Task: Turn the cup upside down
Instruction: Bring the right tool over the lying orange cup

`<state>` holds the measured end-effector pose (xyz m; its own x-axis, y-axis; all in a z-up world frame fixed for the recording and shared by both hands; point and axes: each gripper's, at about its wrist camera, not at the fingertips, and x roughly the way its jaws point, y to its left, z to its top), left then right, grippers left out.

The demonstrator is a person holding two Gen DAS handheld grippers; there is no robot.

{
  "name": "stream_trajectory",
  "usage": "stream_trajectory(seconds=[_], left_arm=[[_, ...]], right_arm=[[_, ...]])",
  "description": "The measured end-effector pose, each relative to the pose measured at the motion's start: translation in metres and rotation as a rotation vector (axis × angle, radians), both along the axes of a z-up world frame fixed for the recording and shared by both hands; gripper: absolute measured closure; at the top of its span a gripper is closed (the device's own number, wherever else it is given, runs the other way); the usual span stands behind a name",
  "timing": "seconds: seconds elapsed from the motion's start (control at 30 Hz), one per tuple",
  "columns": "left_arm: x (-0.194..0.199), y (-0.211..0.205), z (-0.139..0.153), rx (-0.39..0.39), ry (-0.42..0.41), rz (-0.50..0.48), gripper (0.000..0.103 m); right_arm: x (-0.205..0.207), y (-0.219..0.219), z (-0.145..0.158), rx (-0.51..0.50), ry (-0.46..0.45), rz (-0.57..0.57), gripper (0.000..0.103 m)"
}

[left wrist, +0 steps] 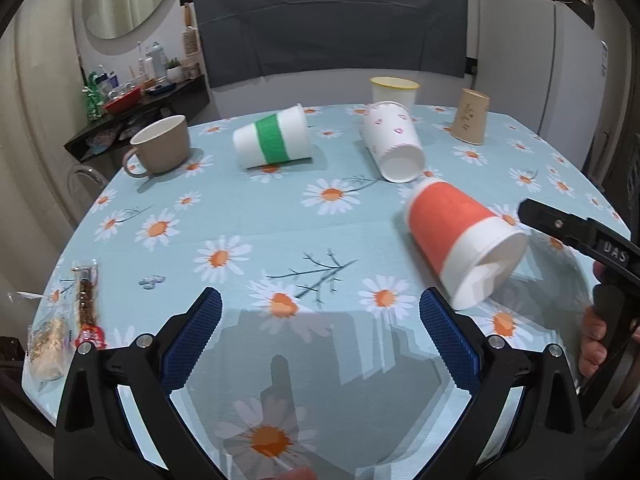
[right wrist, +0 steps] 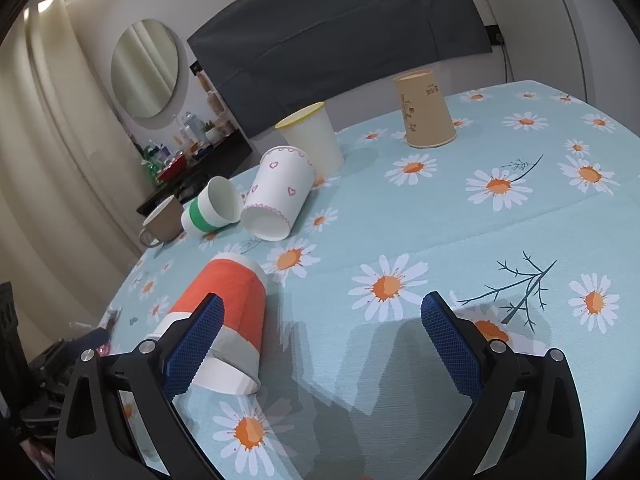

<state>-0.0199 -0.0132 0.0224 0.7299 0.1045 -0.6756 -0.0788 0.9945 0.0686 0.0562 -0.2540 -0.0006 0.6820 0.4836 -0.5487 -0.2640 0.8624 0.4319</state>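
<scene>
While the orange cup (right wrist: 224,320) lies on its side on the daisy tablecloth (right wrist: 400,220), just ahead of and partly behind the left finger of the right gripper (right wrist: 322,340), that gripper stands wide open and holds nothing. The cup's open mouth faces back toward the gripper and its closed base points away, toward the heart-patterned cup (right wrist: 276,196) beyond. The left gripper (left wrist: 320,332) is likewise spread wide and empty, with the orange cup (left wrist: 464,236) ahead and to its right. To do the step well, shift the right gripper leftward until the cup wall sits between both fingers, then close across the orange band rather than the white rim, since thin paper near the mouth likely buckles under pressure. Apply light closing force only. Lift clear of the cloth before rotating, so the rim does not drag. Rotate until the mouth faces down, lower until the rim seats flat, then release. Keep clear of the neighbouring cups lying beyond; they would probably roll if nudged.
</scene>
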Motion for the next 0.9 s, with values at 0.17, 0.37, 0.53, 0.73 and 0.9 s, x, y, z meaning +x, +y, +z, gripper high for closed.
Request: stream_trajectory(seconds=[0.17,0.37,0.53,0.73,0.9], left_arm=[[0.018,0.024,-0.01,0.011,0.023,0.043,0.006],[0.037,0.027,-0.027,-0.03,0.047,0.001,0.006],[0.047,0.025,-0.038,-0.08,0.09,-0.029,0.006],[0.047,0.028,-0.038,-0.098,0.083,-0.024,0.006],[0.045,0.026,-0.037,-0.085,0.074,-0.014,0.006]], right_arm=[[0.0,0.0,0.0,-0.001,-0.001,-0.007,0.008],[-0.002,-0.001,0.001,0.014,-0.02,0.004,0.008],[-0.004,0.002,0.003,-0.002,-0.032,-0.002,0.008],[-0.003,0.001,0.002,0.009,-0.033,0.0,0.008],[-0.001,0.002,0.001,0.008,-0.02,0.012,0.008]])
